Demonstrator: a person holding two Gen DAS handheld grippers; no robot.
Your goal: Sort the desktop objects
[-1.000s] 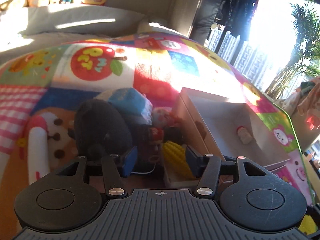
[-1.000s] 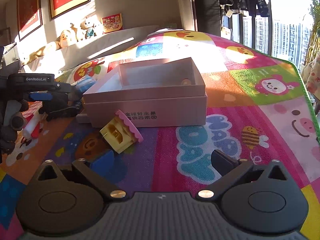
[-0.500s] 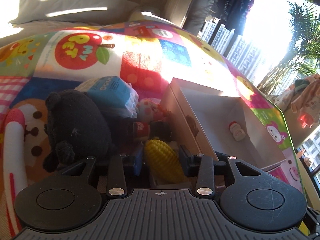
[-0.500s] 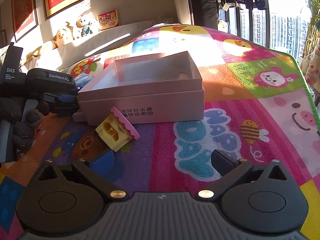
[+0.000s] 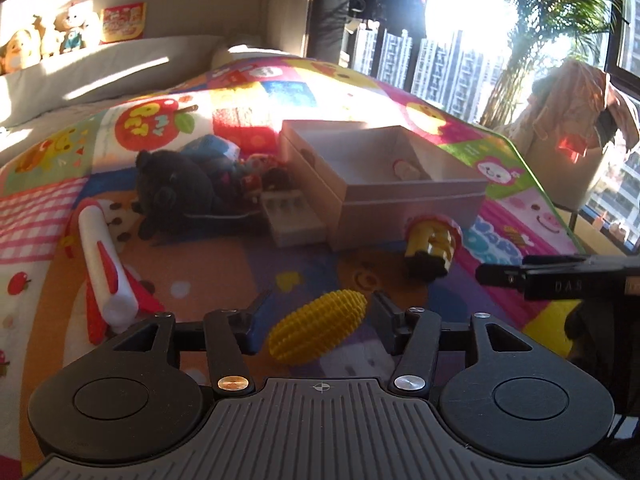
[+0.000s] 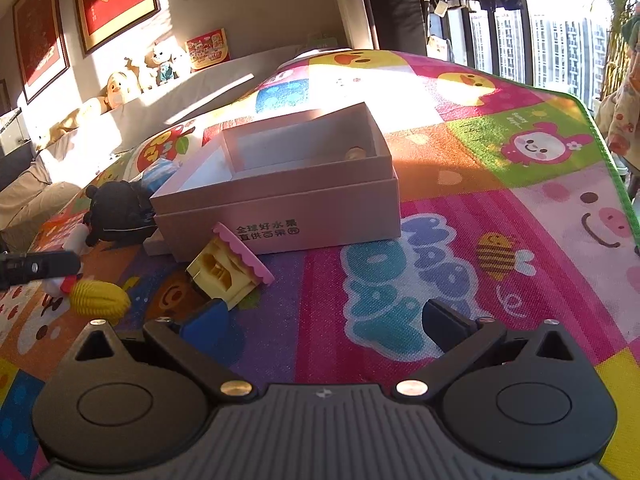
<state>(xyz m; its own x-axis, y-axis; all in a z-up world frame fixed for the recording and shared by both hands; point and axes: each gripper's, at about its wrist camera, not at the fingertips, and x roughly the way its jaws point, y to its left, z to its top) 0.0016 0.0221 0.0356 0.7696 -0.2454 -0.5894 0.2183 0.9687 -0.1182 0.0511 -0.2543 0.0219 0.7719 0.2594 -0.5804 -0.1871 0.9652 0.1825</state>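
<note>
A yellow toy corn cob [image 5: 318,330] lies tilted between the jaws of my left gripper [image 5: 318,312], low over the play mat. The jaws are opening, and a gap shows between each pad and the cob. In the right wrist view the corn cob [image 6: 100,298] sits just below a left gripper finger [image 6: 40,268]. The pink box [image 5: 408,216] stands open beyond it, with a small figure [image 5: 404,168] inside. My right gripper [image 6: 324,320] is open wide over the mat with nothing between its fingers. A yellow toy house with a pink roof [image 6: 228,264] lies just ahead of its left finger.
A black plush [image 5: 176,188], a blue tissue pack [image 5: 212,146] and small toys crowd the box's left side, beside a white tray piece [image 5: 292,220]. A white and red toy rocket [image 5: 104,256] lies at the left. The mat's green edge [image 6: 612,168] runs along the right.
My left gripper closed on the corn cob beside the box and carried it back towards the near mat. Its jaws have since spread apart. The right gripper has kept still.
</note>
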